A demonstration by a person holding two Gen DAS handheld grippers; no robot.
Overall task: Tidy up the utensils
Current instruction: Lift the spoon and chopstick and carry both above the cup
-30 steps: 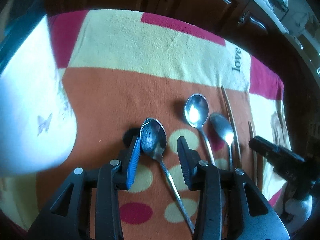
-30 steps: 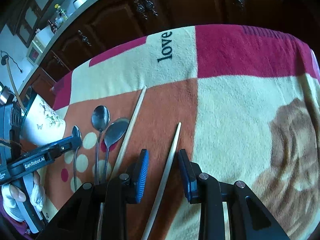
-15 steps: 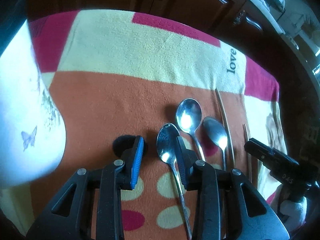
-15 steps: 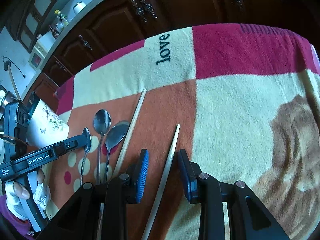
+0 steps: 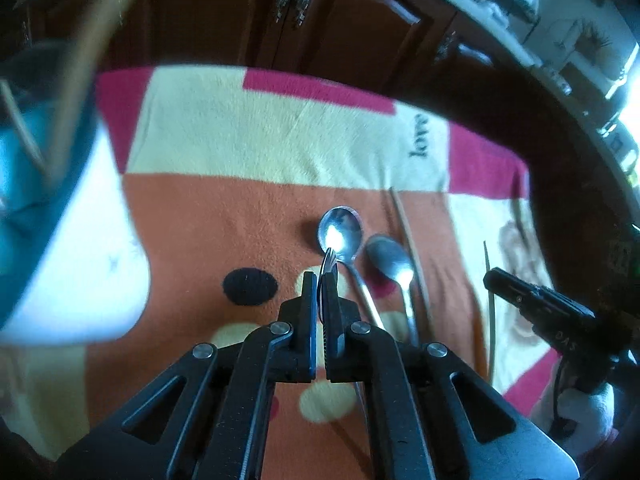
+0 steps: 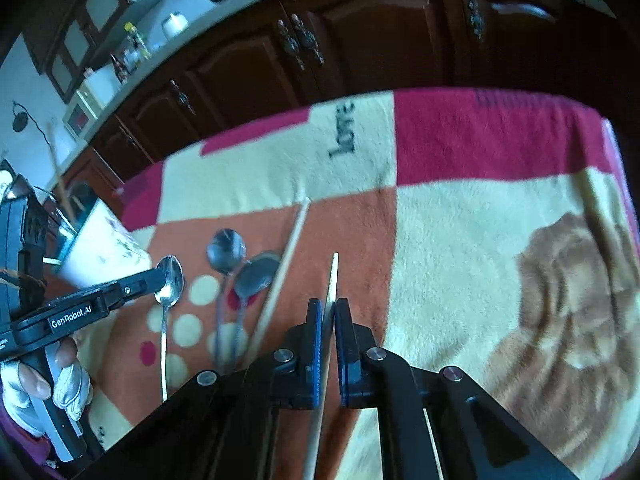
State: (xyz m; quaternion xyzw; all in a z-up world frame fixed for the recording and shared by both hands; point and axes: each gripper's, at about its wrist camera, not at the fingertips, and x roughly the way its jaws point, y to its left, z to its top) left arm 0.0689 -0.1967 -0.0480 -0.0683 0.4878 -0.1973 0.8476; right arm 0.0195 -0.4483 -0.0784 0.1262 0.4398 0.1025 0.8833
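Your left gripper [image 5: 319, 280] held one spoon [image 6: 171, 280] by its bowl, raised above the blanket [image 5: 248, 216], with the white utensil holder [image 6: 104, 250] standing to its left. To the right of that spoon, two more spoons [image 5: 341, 232] [image 5: 390, 260] lay side by side on the blanket, and just right of them lay a chopstick [image 6: 286, 260], its tip pointing toward the cabinets [image 6: 360, 40] behind the blanket. Your right gripper [image 6: 328, 308] sat right of that chopstick and held a second chopstick [image 6: 333, 276] between its jaws, the tip sticking out ahead of the fingers.
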